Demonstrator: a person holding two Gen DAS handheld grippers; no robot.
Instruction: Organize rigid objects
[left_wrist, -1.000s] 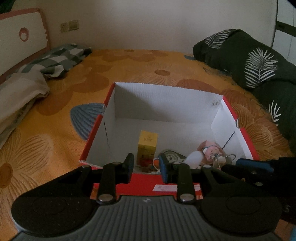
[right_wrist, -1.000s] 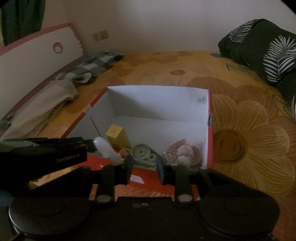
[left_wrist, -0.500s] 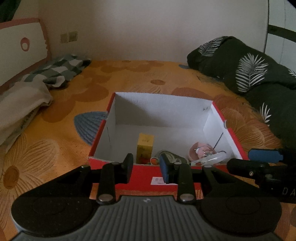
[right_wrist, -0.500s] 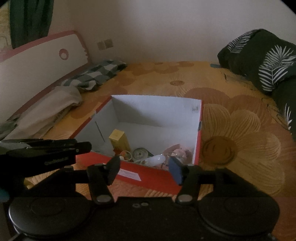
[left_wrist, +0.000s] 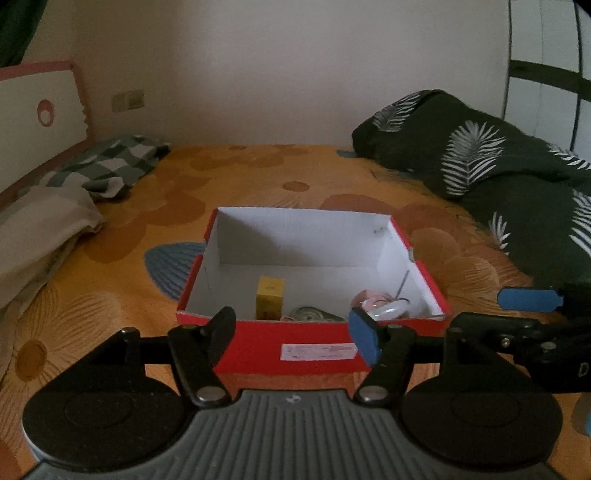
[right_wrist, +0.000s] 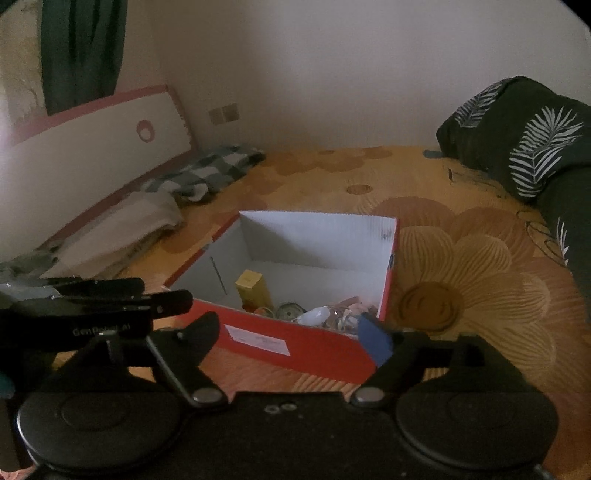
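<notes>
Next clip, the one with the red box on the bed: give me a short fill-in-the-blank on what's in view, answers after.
1. The open box is red outside and ______ inside.
2. The small upright carton in the box is ______ in colour.
3. The left gripper and the right gripper both stand ______, with nothing between their fingers.
4. The dark bedding on the bed has a white ______ print.

Missing words: white; yellow; open; leaf
</notes>
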